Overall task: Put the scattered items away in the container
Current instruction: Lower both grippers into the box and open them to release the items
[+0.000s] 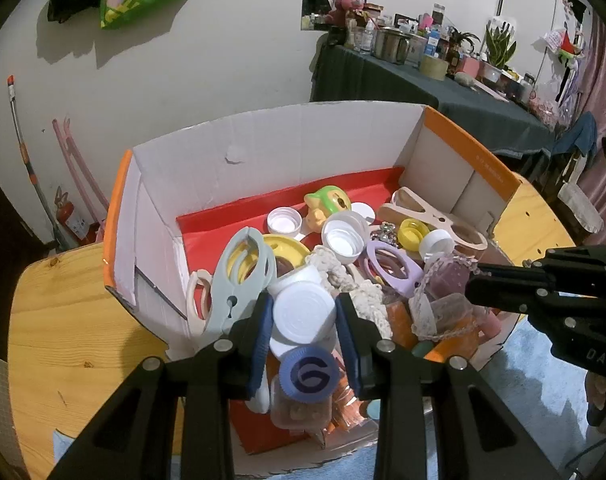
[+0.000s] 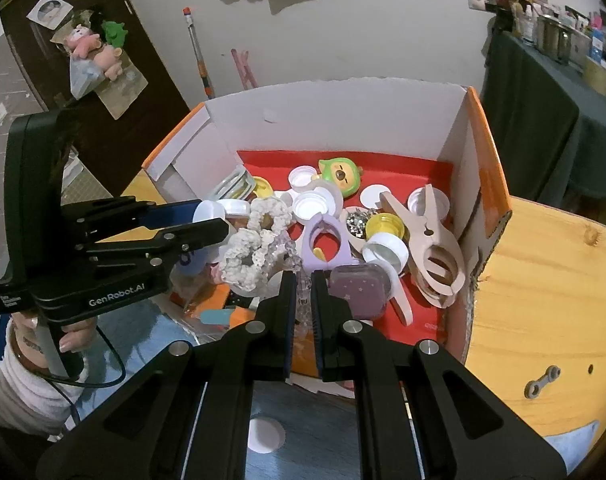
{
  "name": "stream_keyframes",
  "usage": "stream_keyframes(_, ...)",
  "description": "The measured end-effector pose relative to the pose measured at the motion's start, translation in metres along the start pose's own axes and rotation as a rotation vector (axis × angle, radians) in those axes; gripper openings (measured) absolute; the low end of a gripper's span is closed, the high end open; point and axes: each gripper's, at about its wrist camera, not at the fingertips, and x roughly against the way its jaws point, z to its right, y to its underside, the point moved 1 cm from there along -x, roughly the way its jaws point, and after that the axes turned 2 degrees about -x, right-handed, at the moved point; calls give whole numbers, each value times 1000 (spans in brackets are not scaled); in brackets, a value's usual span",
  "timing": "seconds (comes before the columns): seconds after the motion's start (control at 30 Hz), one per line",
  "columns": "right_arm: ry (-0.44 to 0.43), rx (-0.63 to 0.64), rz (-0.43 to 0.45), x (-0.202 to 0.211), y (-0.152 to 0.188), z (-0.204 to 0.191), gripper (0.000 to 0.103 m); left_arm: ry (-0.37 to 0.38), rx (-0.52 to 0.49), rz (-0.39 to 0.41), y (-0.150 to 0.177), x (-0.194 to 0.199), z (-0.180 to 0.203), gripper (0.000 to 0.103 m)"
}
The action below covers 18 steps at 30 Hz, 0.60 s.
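Observation:
A cardboard box (image 1: 263, 148) with orange edges and a red floor holds several caps, clips and toys; it also shows in the right wrist view (image 2: 343, 112). My left gripper (image 1: 305, 316) is shut on a white round cap (image 1: 305, 314) over the box's near side, above a blue cap (image 1: 309, 374) marked with a 6. My right gripper (image 2: 303, 296) is shut on a clear bead string (image 2: 291, 252) at the box's near edge, next to a purple case (image 2: 359, 288). The left gripper (image 2: 207, 220) shows in the right wrist view, holding the white cap (image 2: 209, 212).
The box sits on a round wooden table (image 1: 63, 320). Inside are a green toy (image 2: 341, 176), a beige clip (image 2: 431, 236), a purple clip (image 2: 327, 244), a white crochet scrunchie (image 2: 255, 248) and a grey clip (image 1: 243, 276). A small grey link (image 2: 543, 380) lies on the table right of the box.

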Motion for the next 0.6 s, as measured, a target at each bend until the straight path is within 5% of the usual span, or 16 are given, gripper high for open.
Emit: stream_keyframes(0.6, 65, -17, -14, -7, 2, 10, 7, -3, -9, 1, 1, 0, 3, 34)
